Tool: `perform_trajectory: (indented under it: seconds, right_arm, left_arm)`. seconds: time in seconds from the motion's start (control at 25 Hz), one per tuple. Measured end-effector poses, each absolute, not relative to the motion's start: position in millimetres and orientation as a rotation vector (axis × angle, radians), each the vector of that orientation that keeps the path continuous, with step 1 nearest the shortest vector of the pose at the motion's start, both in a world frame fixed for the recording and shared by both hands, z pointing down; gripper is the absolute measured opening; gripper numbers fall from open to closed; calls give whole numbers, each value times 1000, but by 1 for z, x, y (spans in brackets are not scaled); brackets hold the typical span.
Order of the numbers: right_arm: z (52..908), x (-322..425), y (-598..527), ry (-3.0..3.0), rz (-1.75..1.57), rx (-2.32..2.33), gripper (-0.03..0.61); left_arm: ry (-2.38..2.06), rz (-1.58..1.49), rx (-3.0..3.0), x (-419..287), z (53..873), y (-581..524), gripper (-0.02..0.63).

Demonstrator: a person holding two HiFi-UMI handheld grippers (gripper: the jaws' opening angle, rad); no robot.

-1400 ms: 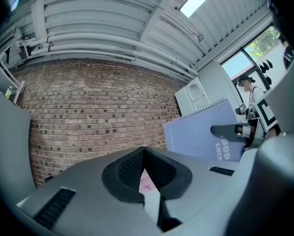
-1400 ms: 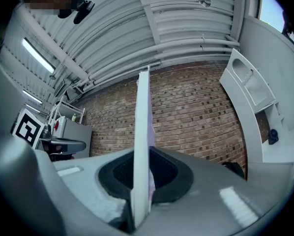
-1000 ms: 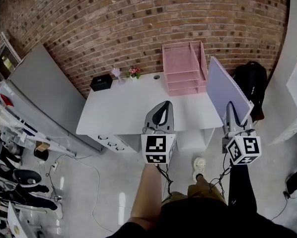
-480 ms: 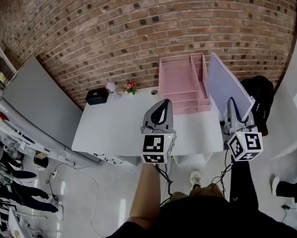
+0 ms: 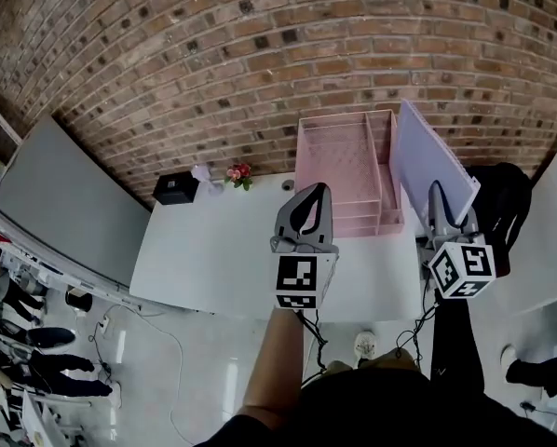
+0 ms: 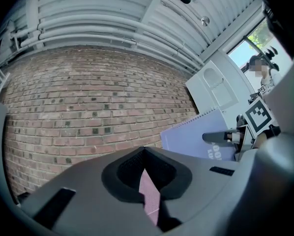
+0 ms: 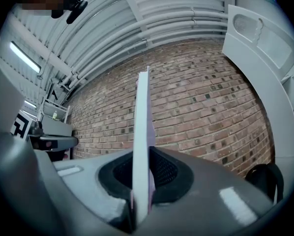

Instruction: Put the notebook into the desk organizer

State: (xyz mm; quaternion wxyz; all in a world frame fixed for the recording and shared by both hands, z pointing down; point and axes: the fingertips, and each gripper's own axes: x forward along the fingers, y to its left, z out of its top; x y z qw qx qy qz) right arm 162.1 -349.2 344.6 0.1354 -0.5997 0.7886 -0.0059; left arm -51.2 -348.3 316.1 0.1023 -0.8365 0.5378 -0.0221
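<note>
A lavender spiral notebook stands upright on edge, and my right gripper is shut on its lower edge. It hangs just right of the pink tiered desk organizer at the back of the white desk. The right gripper view shows the notebook edge-on, clamped between the jaws. My left gripper is shut and holds nothing, hovering over the desk in front of the organizer. In the left gripper view, the notebook appears to the right against the brick wall.
A black box and a small pot of flowers sit at the desk's back left. A black backpack lies on the floor at the right. A grey panel leans at the left, and the brick wall stands behind.
Both grippers and the notebook have come closer to the desk. The notebook now stands right beside the organizer's right side. The grip on it has not changed.
</note>
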Motion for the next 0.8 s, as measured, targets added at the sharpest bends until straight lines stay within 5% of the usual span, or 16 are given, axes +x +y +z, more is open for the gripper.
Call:
perform_trajectory:
  seconds: [0.8]
  right_arm:
    - [470,160,-482,2532,-551,-1780,29]
  left_arm:
    - [1651,-146,-2509,-19,358,-444,6]
